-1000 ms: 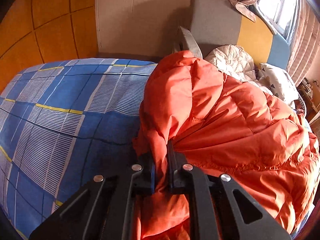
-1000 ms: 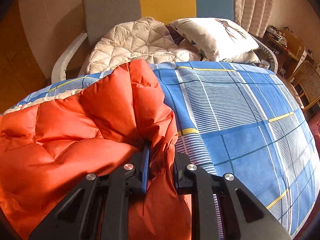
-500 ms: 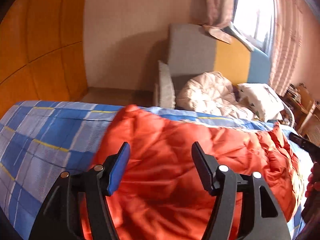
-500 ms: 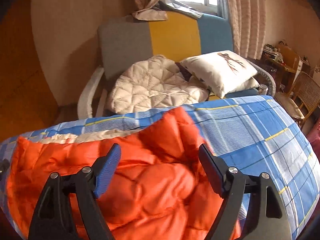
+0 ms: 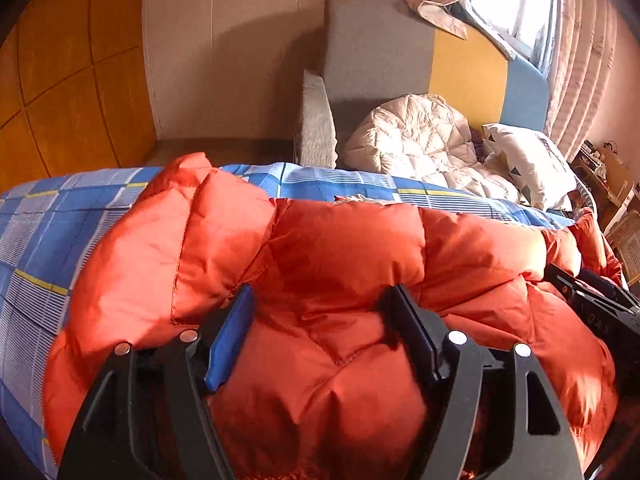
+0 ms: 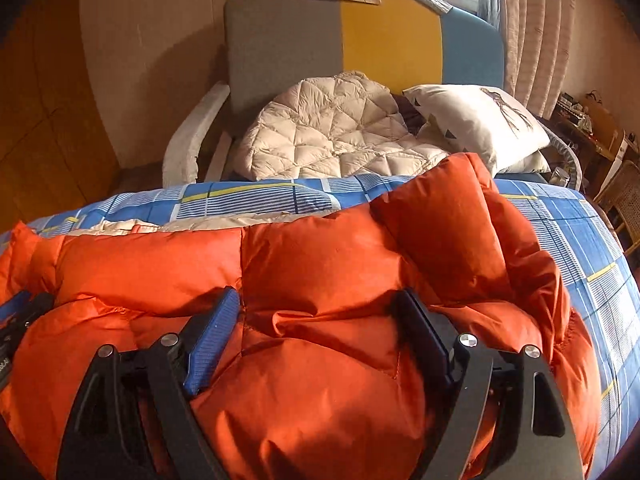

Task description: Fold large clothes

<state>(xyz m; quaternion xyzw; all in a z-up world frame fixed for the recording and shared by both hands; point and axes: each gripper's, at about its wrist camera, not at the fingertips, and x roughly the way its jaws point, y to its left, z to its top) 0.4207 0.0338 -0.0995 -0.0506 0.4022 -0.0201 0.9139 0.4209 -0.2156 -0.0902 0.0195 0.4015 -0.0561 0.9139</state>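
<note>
An orange puffer jacket [image 5: 340,264] lies bunched across the blue checked bedspread [image 5: 48,232]; it also fills the right wrist view [image 6: 320,264]. My left gripper [image 5: 322,312] is open, its jaws wide apart just above the jacket's near part. My right gripper [image 6: 318,316] is open too, jaws spread over the jacket's right part, below a raised fold [image 6: 448,216]. The right gripper's body [image 5: 596,308] shows at the right edge of the left wrist view. The left one [image 6: 16,320] shows at the left edge of the right wrist view.
An armchair [image 6: 304,52] in grey, yellow and blue stands behind the bed with a cream quilted garment [image 6: 328,136] and a white pillow [image 6: 476,124] on it. A cream cloth edge [image 6: 192,222] shows past the jacket. A wicker chair [image 6: 624,204] stands far right.
Both grippers were shut on jacket folds a second ago. They let go, opened wide and now sit low over the jacket, which lies spread wider across the bed.
</note>
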